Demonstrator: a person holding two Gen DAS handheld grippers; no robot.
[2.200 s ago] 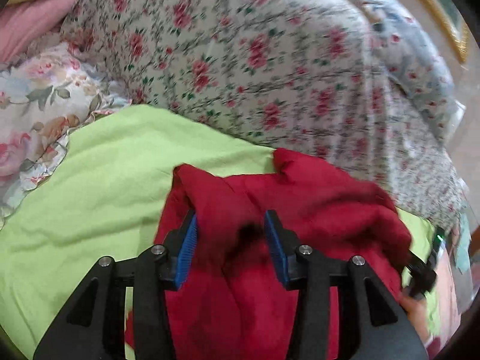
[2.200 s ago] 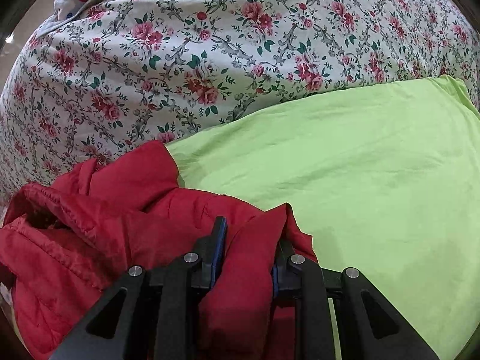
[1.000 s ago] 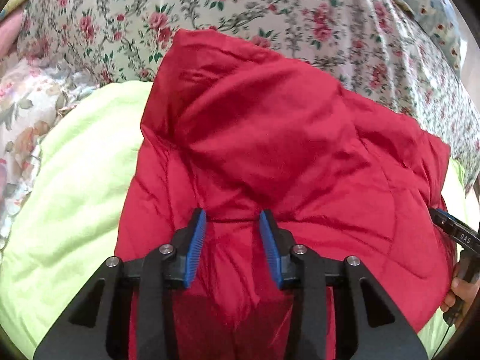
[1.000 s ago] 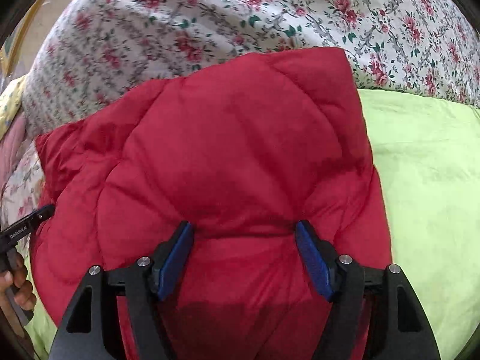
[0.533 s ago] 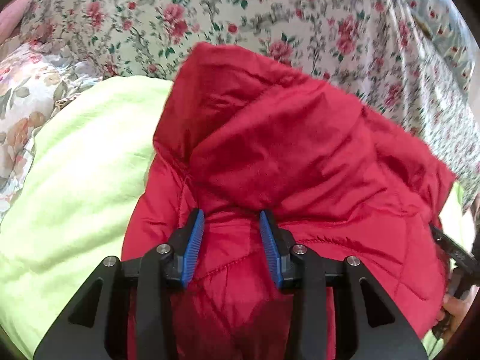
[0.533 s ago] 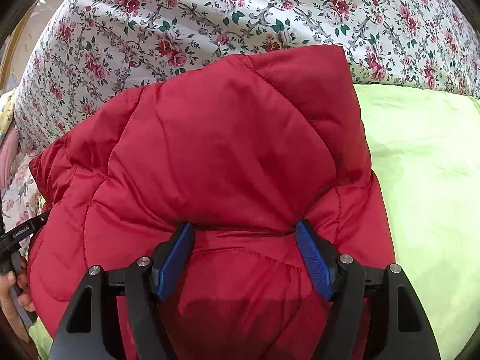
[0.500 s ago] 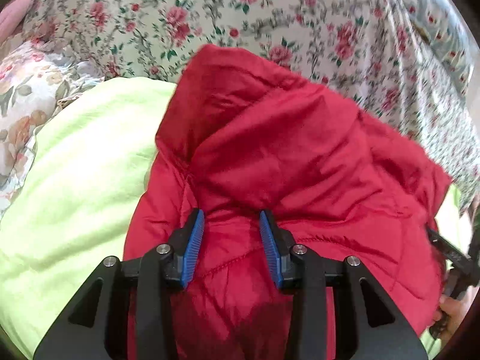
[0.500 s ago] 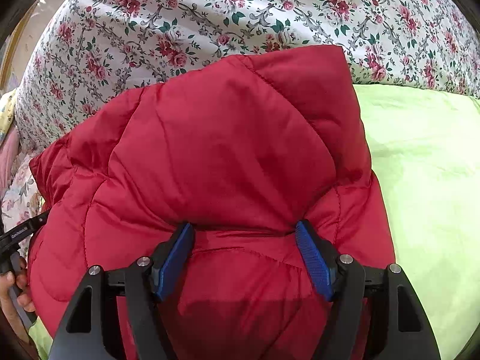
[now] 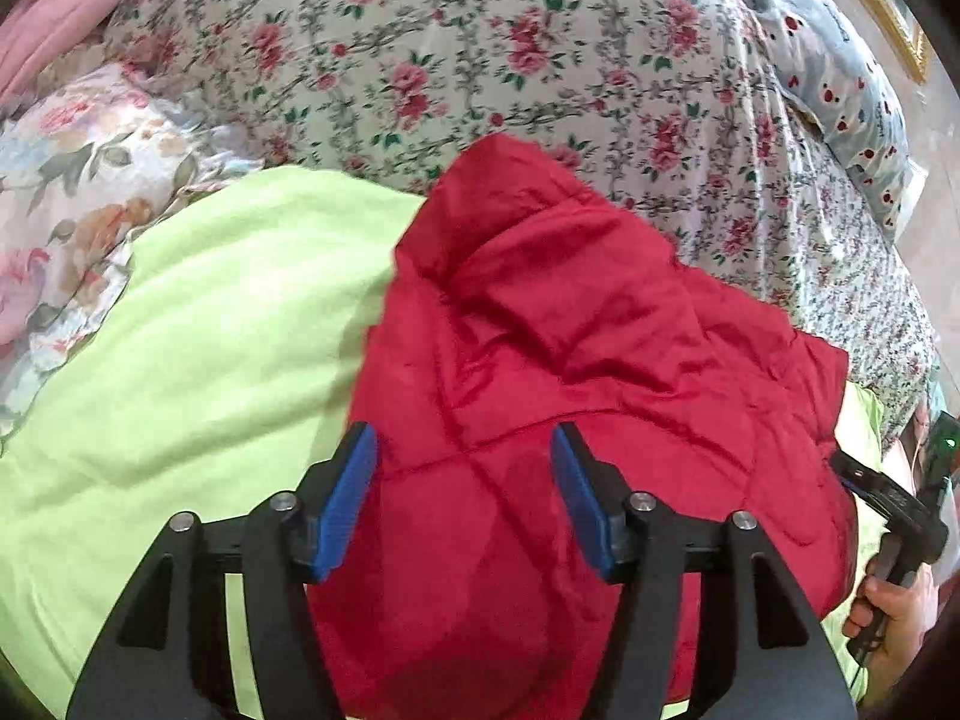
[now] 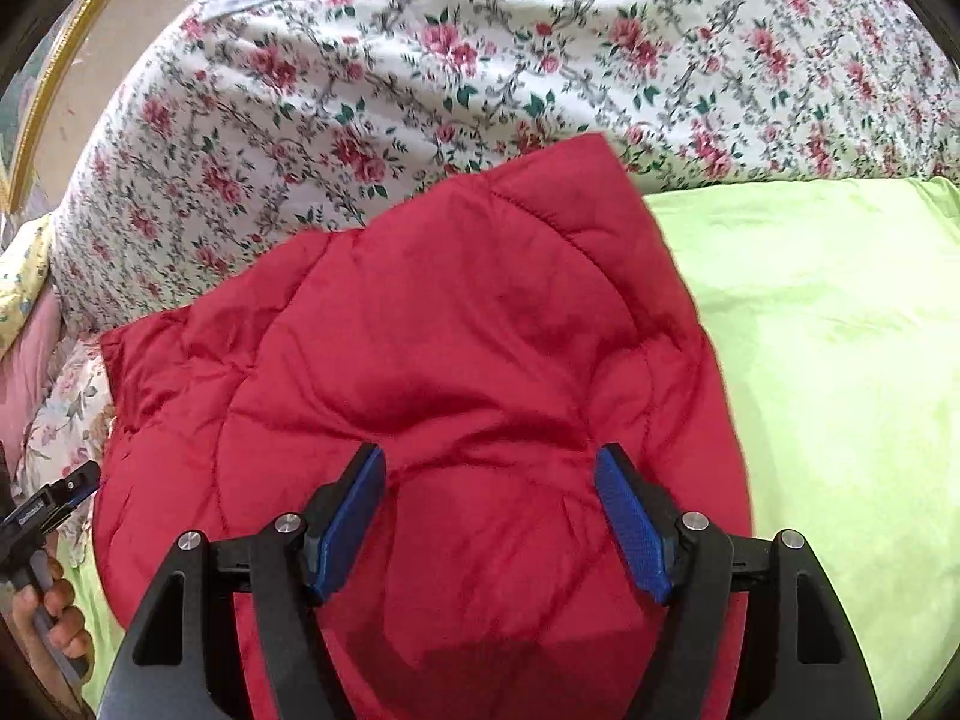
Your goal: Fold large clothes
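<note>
Both grippers, L [image 9: 462, 498] & R [image 10: 489, 516], are now hanging released, jaws wide, w/ jacket [image 10: 420, 360] lying center frame, directly ahead, long axis running left-right.

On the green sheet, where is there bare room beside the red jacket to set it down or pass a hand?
Bare green sheet lies left of the red jacket, bounded by the floral pillow. A second bare stretch lies on the jacket's right, below the floral bedspread. The middle is crowded: both open grippers, left gripper and right gripper, hover over the jacket.
</note>
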